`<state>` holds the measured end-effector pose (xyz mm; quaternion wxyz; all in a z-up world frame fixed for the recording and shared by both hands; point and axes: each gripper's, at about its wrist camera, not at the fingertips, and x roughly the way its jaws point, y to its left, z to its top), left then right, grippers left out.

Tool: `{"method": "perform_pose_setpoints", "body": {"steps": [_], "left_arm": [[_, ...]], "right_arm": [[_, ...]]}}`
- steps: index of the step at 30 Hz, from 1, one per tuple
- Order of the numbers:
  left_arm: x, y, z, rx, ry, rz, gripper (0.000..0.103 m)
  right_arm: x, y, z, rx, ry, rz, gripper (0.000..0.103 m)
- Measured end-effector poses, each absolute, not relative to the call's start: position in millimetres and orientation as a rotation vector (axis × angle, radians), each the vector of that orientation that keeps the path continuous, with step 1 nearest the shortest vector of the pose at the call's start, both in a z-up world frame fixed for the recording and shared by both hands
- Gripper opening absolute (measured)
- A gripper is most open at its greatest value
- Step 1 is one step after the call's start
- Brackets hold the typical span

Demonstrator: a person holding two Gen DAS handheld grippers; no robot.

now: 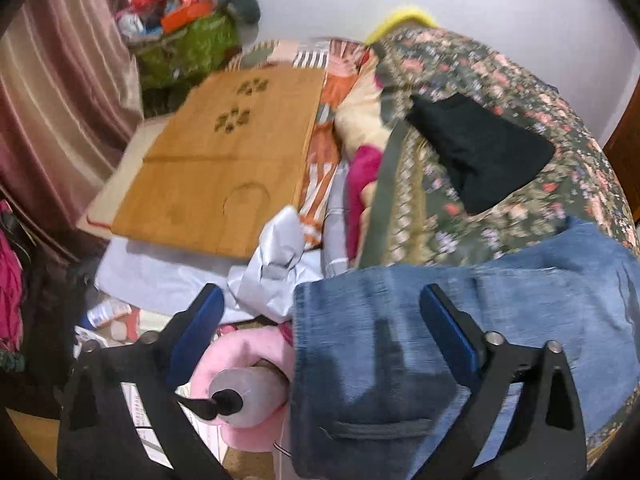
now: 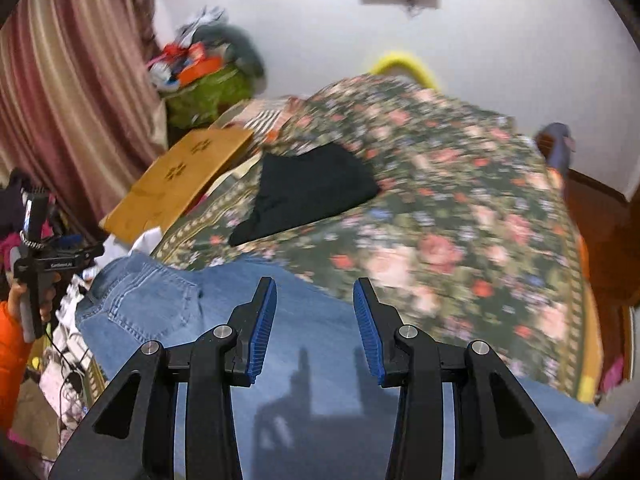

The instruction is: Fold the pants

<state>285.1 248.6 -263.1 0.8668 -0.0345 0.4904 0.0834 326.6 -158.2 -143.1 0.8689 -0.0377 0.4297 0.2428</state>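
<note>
Right gripper: fingers spread apart, empty, hovering over blue jeans spread on the floral bedspread. Left gripper: fingers released wide, gripping nothing, poised above the jeans' edge by a back pocket. Beyond: folded black garment on the bed, well apart; wooden board at left; pink pillow below.
</note>
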Motion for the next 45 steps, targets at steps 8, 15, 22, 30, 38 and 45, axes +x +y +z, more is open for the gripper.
{"method": "perform_pose_setpoints", "body": {"steps": [8, 15, 22, 30, 38, 45], "left_arm": [[291, 277, -321, -0.230, 1.155, 0.050, 0.067], [289, 269, -329, -0.334, 1.162, -0.082, 0.033], [282, 243, -315, -0.140, 1.118, 0.014, 0.011], [279, 230, -309, 0.136, 1.079, 0.184, 0.003], [248, 257, -273, -0.115, 1.092, 0.089, 0.035], [201, 267, -259, -0.229, 1.079, 0.099, 0.068]], "right_arm": [[365, -80, -197, -0.121, 1.044, 0.590, 0.037], [383, -56, -224, -0.105, 1.121, 0.640, 0.037], [372, -47, -228, -0.186, 1.092, 0.657, 0.018], [363, -40, -227, -0.272, 1.013, 0.585, 0.012], [348, -61, -196, -0.176, 1.047, 0.567, 0.016], [300, -103, -163, -0.142, 0.988, 0.538, 0.020]]}}
